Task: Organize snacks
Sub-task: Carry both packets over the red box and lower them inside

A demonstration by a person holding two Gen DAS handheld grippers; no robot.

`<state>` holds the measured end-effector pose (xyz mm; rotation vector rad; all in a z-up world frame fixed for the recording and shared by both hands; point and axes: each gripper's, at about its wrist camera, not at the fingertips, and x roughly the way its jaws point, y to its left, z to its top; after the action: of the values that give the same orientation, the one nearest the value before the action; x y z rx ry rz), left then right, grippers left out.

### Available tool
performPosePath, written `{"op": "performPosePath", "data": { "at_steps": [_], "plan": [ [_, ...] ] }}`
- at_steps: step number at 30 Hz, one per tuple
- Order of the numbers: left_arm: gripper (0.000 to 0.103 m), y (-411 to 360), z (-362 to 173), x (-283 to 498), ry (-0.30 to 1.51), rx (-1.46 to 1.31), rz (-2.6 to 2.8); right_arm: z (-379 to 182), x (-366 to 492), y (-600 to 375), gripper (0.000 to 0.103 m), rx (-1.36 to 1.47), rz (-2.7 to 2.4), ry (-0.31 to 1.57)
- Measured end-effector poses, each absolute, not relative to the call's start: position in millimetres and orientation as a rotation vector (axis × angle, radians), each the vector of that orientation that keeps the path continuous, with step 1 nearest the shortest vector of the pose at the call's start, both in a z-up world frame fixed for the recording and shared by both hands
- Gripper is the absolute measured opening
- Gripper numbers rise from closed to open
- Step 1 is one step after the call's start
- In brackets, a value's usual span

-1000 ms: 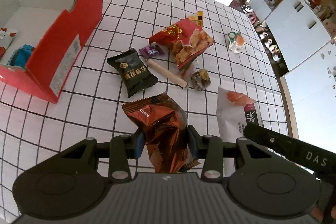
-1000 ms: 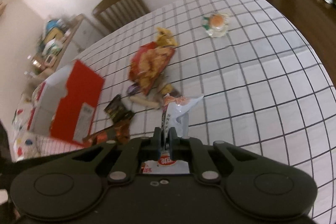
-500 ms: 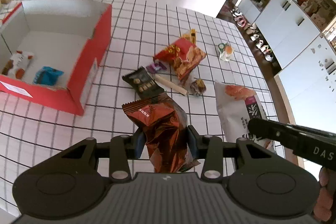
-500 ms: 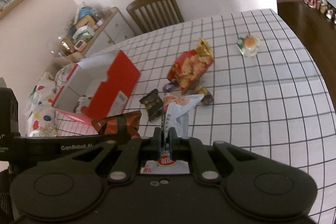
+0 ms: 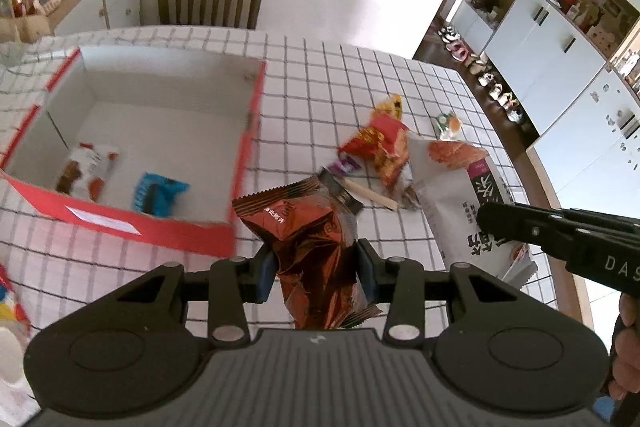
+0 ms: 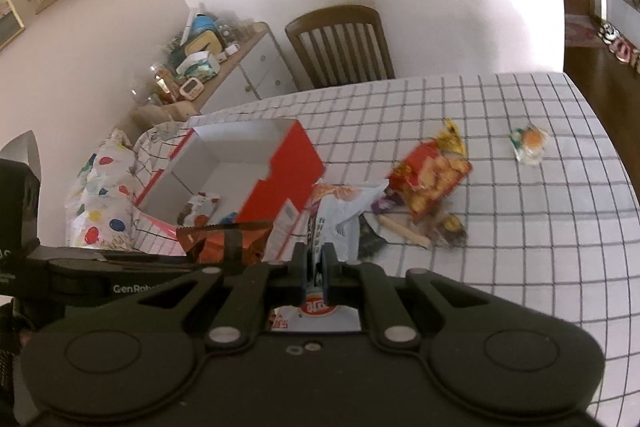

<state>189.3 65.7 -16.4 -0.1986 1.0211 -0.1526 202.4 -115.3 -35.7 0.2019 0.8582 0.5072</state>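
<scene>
Pinching a brown foil packet, the left claw is held above the worktop; right claw clamped on a white bag, possibly crisps

Red box with white inside, copper-brown packet, white tablecloth with dark grid.

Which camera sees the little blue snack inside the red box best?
The left wrist view: it looks down into the red box, showing the whole blue snack on the box floor. The right wrist view shows only a blue sliver behind the box wall.
</scene>
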Motion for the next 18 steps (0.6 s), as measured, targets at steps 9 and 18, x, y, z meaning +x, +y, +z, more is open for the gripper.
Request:
{"op": "performPosePath", "data": {
  "at_steps": [9, 18],
  "plan": [
    [0.041, 121.6, 4.9, 199.1, 0.978, -0.169, -0.126, -17.5, 208.9, -59.2, 0.005, 0.168, 0.54, 0.821],
    [0.041, 181.5, 12.9, 224.5, 0.956, -0.155, -0.069, -7.8, 224.4, -1.0, 0.005, 0.167, 0.549, 0.795]
  ]
}}
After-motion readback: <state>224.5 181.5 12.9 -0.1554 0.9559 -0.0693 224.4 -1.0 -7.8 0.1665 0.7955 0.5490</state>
